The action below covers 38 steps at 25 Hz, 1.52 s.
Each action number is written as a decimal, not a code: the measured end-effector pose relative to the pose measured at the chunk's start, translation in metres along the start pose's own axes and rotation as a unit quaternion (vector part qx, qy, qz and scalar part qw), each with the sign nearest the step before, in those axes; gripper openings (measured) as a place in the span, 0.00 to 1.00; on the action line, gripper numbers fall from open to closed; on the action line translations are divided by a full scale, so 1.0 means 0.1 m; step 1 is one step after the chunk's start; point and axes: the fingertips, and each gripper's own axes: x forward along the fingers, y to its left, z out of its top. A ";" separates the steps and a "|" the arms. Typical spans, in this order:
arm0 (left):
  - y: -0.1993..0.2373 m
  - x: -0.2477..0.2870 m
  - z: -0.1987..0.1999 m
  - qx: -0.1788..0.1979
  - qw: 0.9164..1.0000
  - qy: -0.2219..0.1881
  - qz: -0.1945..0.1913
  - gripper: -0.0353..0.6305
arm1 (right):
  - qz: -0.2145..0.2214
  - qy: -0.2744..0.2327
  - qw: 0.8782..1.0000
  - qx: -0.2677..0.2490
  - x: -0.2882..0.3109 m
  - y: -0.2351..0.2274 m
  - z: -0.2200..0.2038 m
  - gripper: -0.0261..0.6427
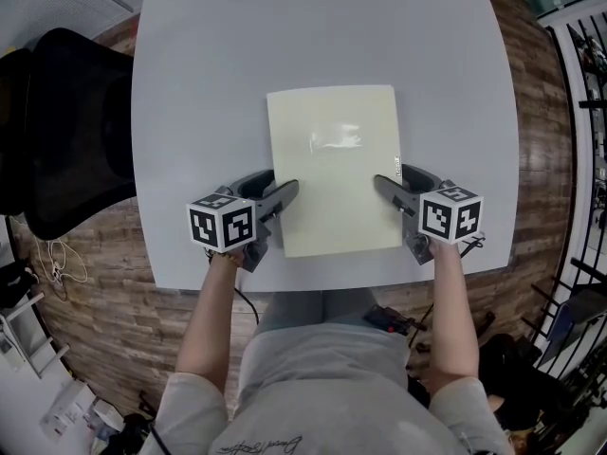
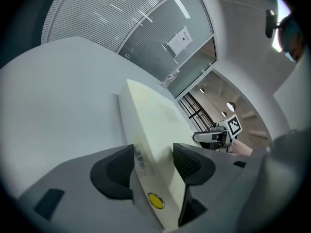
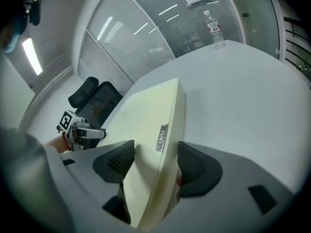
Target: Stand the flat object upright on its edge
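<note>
Left tool (image 1: pixel 283 182) and right tool (image 1: pixel 392 175), jaws spread, straddle a cream board's (image 1: pixel 332 159) side edges; grey desk (image 1: pixel 199 83), wood floor (image 1: pixel 90 254), black chair (image 1: pixel 66 131).

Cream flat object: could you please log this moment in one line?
cream flat object flat on table | left gripper open astride left edge | right gripper open astride right edge
</note>
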 end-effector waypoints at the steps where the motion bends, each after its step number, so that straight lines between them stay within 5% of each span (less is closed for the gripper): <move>1: 0.00 0.01 0.00 -0.001 1.000 0.002 0.000 0.45 | -0.001 0.003 1.000 0.002 0.00 0.00 0.00 0.47; 38: -0.02 -0.01 0.02 -0.006 1.000 0.004 0.010 0.41 | -0.019 0.016 1.000 -0.005 -0.04 0.04 0.02 0.42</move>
